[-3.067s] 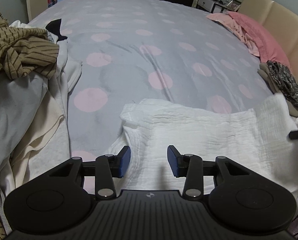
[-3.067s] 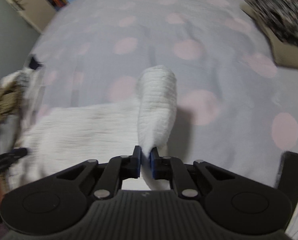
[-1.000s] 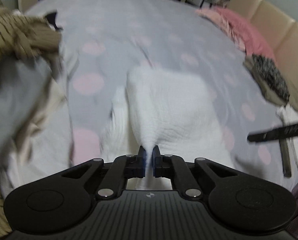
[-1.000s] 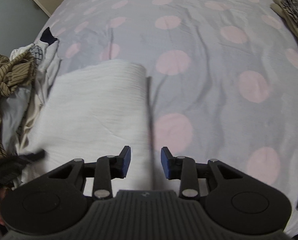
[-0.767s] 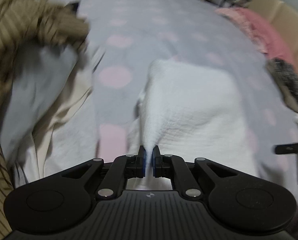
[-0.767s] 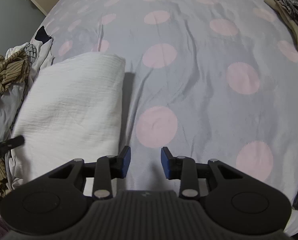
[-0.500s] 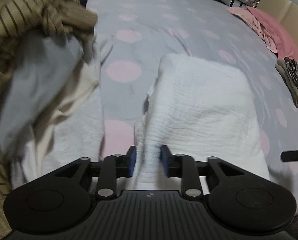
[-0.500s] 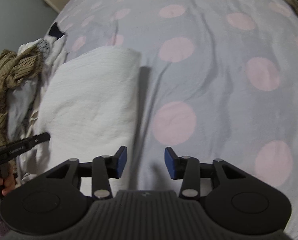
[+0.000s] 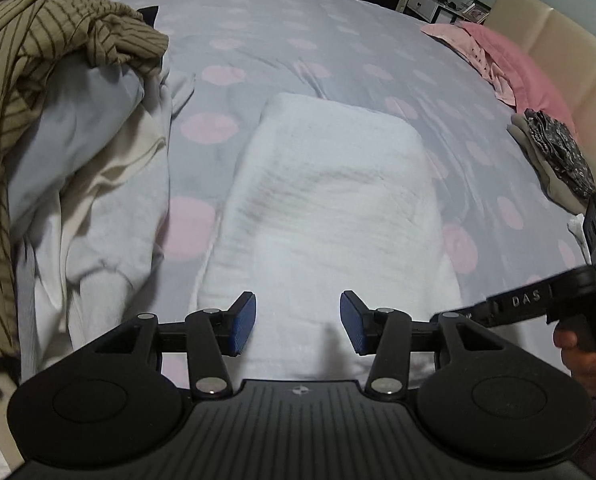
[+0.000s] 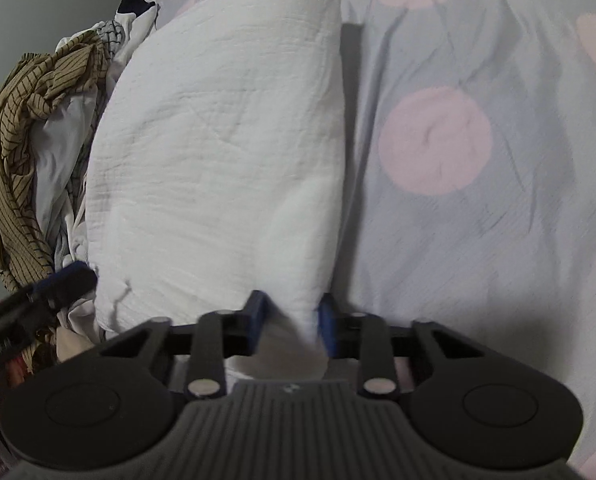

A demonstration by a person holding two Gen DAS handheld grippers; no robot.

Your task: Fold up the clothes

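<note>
1. The white garment lies folded into a long rectangle on the bed, on the grey cover with pink dots. Its near short edge is just under both grippers, and its far end points toward the middle of the bed
2. The left gripper hangs over the near edge with its fingers spread apart. They have just been opening, and in this view no cloth sits between them, so this side is released
3. The right gripper is at the near right corner of the garment. Its fingers have just been closing, a fold of white cloth stands between them and the pads seem to press on it, so I judge that it grips this corner
4. The step in hand is probably a new fold along the length. To do it well, the left fingers should take the near left corner at the same depth as the right ones, through all layers
5. Lift both corners together and level, and carry them to the far edge so that the sides stay in line
6. Stay away from the pile of unfolded clothes on the left, which lies near the garment and could be caught by a finger
7. The folded clothes near the headboard are well apart and need no care now
</note>
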